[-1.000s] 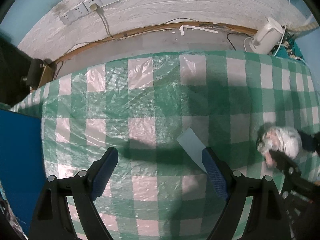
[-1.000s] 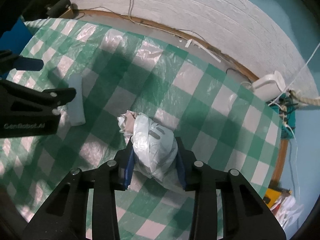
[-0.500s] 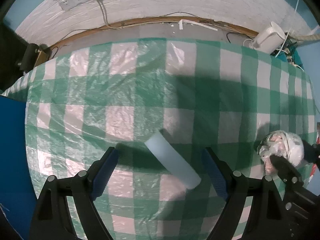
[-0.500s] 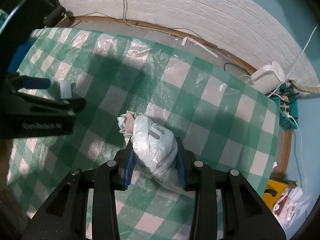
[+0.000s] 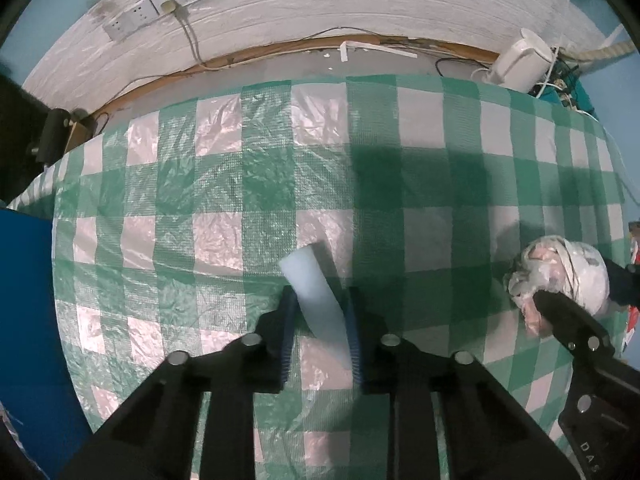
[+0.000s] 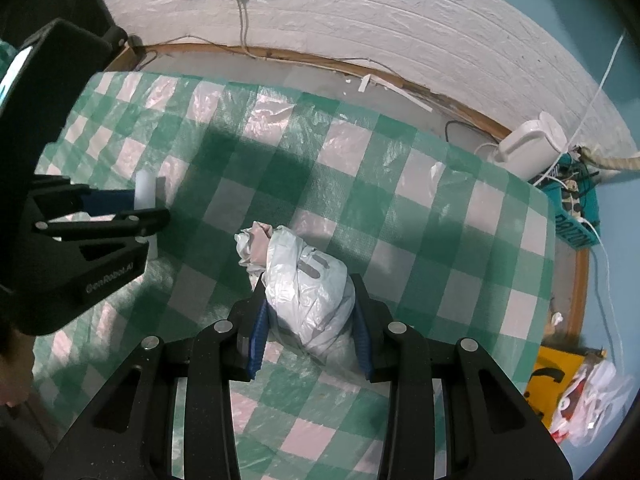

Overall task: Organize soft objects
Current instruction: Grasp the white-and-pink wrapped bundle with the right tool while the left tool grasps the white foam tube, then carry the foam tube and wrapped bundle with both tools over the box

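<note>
1. We see the left gripper [image 5: 320, 312] pointing down over the checked tabletop [image 5: 224, 200]; its jaws, wide apart one second ago, have just been closing and now press on both sides of the pale foam roll [image 5: 316, 292].
2. The foam roll lay slanted on the cloth between the spread jaws half a second ago; now its lower part is pinched between the blue pads [image 5: 289, 332], and its upper end projects beyond them.
3. In the right wrist view the left gripper [image 6: 148, 206] appears at the left edge with the foam roll [image 6: 144, 192] clamped at its tip.
4. The right gripper [image 6: 310, 312] is unchanged from the earlier frames: its jaws grip the white plastic bag bundle [image 6: 308, 280], which sits on the tabletop [image 6: 440, 240].
5. The bundle [image 5: 568, 272] lies well to the right of the foam roll in the left wrist view.
</note>
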